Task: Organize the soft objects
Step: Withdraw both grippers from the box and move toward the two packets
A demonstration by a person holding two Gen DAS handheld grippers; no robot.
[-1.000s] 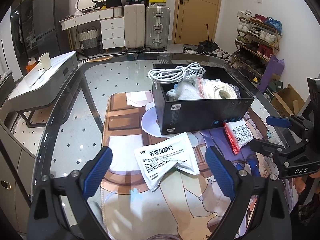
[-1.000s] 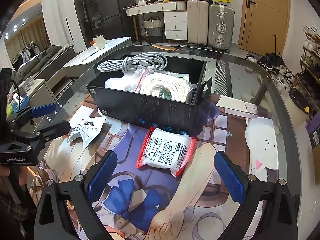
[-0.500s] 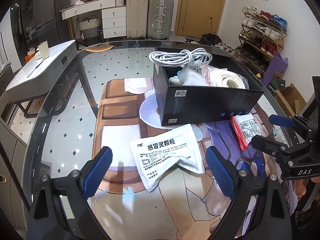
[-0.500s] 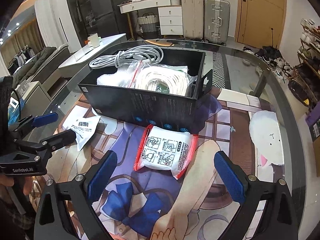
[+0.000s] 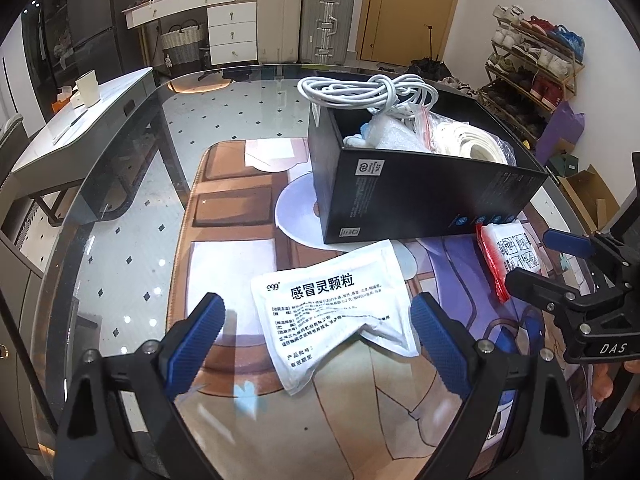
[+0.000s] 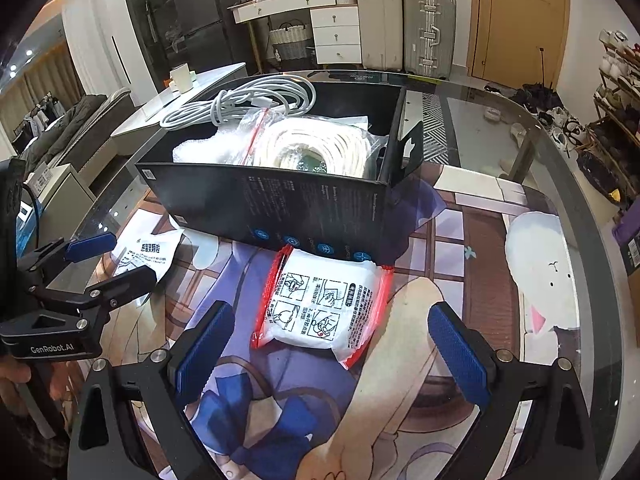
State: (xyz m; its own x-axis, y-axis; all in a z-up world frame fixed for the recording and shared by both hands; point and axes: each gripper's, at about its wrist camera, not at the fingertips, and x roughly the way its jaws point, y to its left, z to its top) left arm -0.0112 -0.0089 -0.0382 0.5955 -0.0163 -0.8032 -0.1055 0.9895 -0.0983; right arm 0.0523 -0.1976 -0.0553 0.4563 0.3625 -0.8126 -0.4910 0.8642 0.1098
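- Left gripper: jaws spread wide, nothing held, blue pads either side of the white medicine sachet; whether the pads touch it can't be told
- White sachet lies flat on the printed anime mat, black Chinese text facing up, lower right corner crumpled; its far edge sits just beside the black cardboard box, near the box's left front corner
- Right gripper: jaws also spread wide, empty, pads flanking the red-edged white pouch
- Red-edged pouch: flat on mat, pictogram instructions on top, far edge right up against the box front wall, toward the box's right end
- Box is open-topped, stands on the mat toward the far side of the round glass table; inside: coiled white cable heaped at the far left corner & sticking above the rim, a zip bag w/ a coil of cream cord, some white bubble-wrap-like padding at the near left
- Each gripper shows in the other's view, at the near table edge: left one at the left in right-wrist view, right one at the right in left-wrist view
- Bkgd: suitcases, drawer unit, wooden door, shoe rack
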